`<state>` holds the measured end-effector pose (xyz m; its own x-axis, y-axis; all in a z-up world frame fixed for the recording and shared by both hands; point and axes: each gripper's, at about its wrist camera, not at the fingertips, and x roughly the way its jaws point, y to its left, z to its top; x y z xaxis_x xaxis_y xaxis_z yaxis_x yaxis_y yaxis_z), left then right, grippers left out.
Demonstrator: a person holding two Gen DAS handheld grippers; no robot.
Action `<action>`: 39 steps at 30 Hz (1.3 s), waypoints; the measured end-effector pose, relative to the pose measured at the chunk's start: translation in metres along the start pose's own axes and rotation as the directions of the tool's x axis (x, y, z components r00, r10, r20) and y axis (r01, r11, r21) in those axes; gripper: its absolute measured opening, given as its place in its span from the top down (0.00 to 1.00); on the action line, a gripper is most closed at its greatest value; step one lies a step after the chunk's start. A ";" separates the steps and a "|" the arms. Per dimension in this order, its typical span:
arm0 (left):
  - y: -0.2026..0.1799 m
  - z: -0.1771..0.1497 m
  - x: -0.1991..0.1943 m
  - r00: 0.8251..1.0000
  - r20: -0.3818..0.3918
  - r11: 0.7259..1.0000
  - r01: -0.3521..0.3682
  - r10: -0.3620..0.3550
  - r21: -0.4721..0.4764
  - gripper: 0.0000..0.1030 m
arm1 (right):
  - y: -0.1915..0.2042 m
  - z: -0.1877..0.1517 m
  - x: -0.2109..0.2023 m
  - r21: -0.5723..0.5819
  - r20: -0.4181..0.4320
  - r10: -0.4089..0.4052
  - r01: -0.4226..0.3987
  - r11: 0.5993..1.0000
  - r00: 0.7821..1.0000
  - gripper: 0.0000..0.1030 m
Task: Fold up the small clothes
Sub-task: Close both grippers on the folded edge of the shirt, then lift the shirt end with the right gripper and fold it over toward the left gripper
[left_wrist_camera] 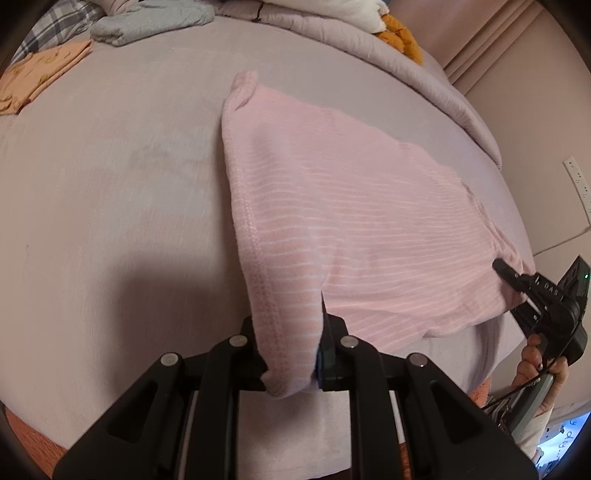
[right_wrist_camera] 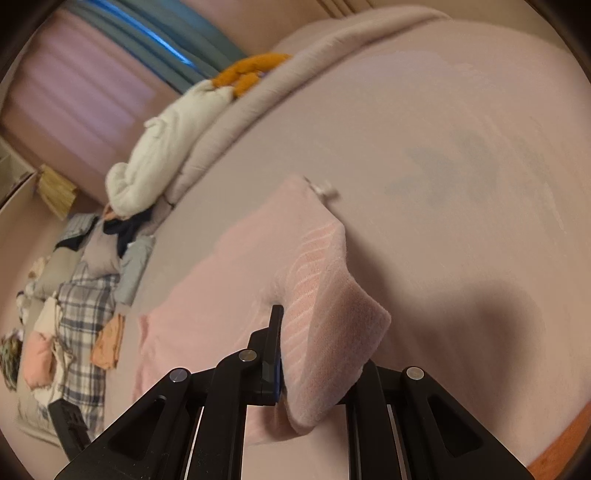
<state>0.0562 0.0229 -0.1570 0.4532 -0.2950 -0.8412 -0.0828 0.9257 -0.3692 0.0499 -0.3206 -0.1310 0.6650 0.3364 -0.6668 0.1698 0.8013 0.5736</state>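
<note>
The pink top point(left_wrist_camera: 343, 206) lies on the bed, stretched out ahead of both grippers. The left gripper point(left_wrist_camera: 291, 347) is clamped on one near corner, with cloth bunched between its jaws. The right gripper point(right_wrist_camera: 317, 354) is clamped on the other near corner, and that corner hangs over one finger. In the left view the right gripper sits off to the right, its tip on the edge of the top. Both corners look lifted a little, while the far part lies flat.

This looks like the start of a fold. To do it well, both corners should go up together and at the same height. Then they should travel forward, away from the grippers, and come down on the far edge. Keeping the cloth a bit tight between the two grippers should stop it from sagging. Letting go should wait until the edges line up.

The bed point(left_wrist_camera: 110, 184) has a soft, pale cover. Far ahead and to the left of the left gripper lie an orange cloth point(left_wrist_camera: 40, 74) and a grey cloth point(left_wrist_camera: 147, 20). Past the top is a rolled blanket point(left_wrist_camera: 332, 33) with something mustard point(left_wrist_camera: 400, 40) on it. A wall point(left_wrist_camera: 517, 55) is to the right.
</note>
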 end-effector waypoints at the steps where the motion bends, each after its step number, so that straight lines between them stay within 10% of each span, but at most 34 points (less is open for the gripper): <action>1: 0.001 -0.001 0.001 1.000 -0.003 1.000 -0.004 0.004 -0.001 0.83 | -0.007 -0.002 0.004 0.029 -0.016 -0.005 0.005 1.000 1.000 0.87; 19: 0.006 -0.003 0.006 0.999 -0.032 1.000 -0.003 0.002 -0.014 0.75 | -0.025 -0.005 0.015 0.080 -0.073 -0.040 0.046 0.996 0.997 0.87; 39: 0.008 -0.001 0.005 0.999 -0.049 1.000 0.009 -0.010 -0.017 0.70 | -0.030 -0.001 0.007 0.112 -0.063 -0.078 0.085 0.990 0.995 0.61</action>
<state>0.0567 0.0283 -0.1645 0.4097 -0.3154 -0.8559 -0.0941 0.9187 -0.3836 0.0489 -0.3420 -0.1529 0.6021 0.3032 -0.7386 0.3063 0.7666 0.5644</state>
